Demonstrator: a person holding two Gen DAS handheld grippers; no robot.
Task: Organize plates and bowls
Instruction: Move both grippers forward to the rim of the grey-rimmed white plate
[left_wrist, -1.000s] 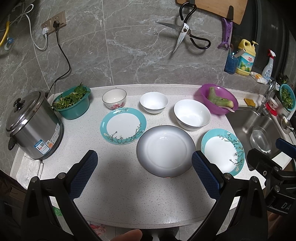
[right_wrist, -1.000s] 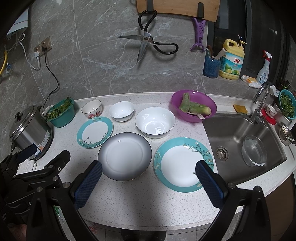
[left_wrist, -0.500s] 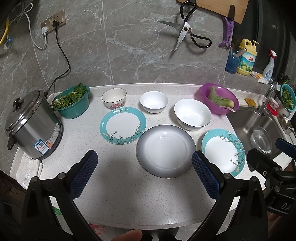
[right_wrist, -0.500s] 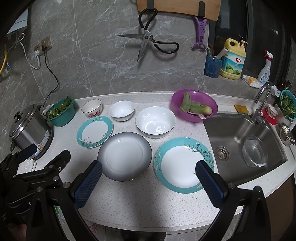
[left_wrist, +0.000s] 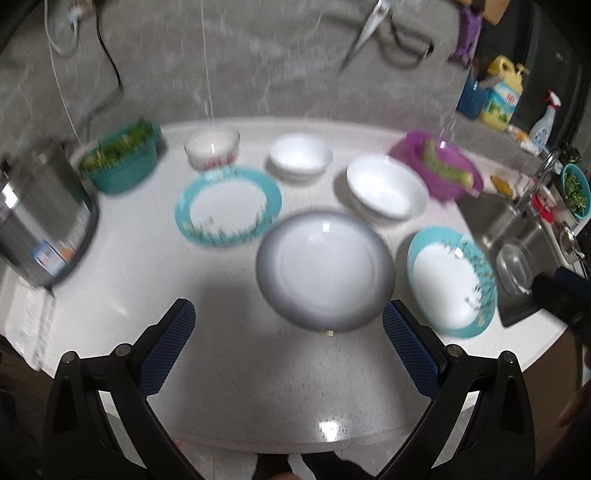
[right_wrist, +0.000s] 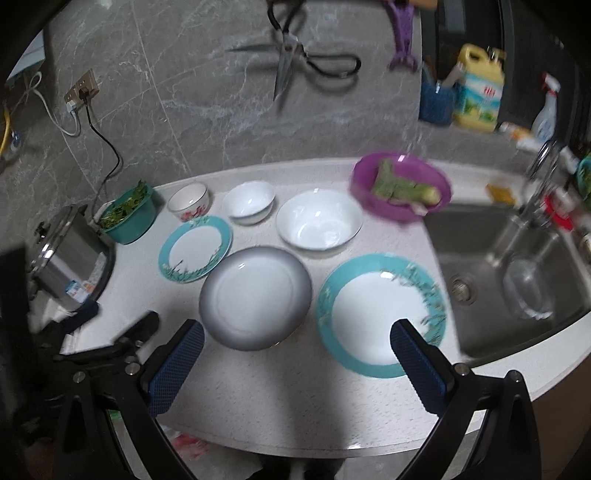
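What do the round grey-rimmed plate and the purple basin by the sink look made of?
Grey-rimmed plate: probably glazed ceramic, glossy, with small light glints on its surface. Purple basin: likely plastic, with a thin, slightly see-through wall; blur leaves this uncertain.

Glossy plates (right_wrist: 255, 297), speckled countertop (right_wrist: 280, 391)

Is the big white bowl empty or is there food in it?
Empty. The big white bowl shows only its plain white inside, with nothing lying in it.
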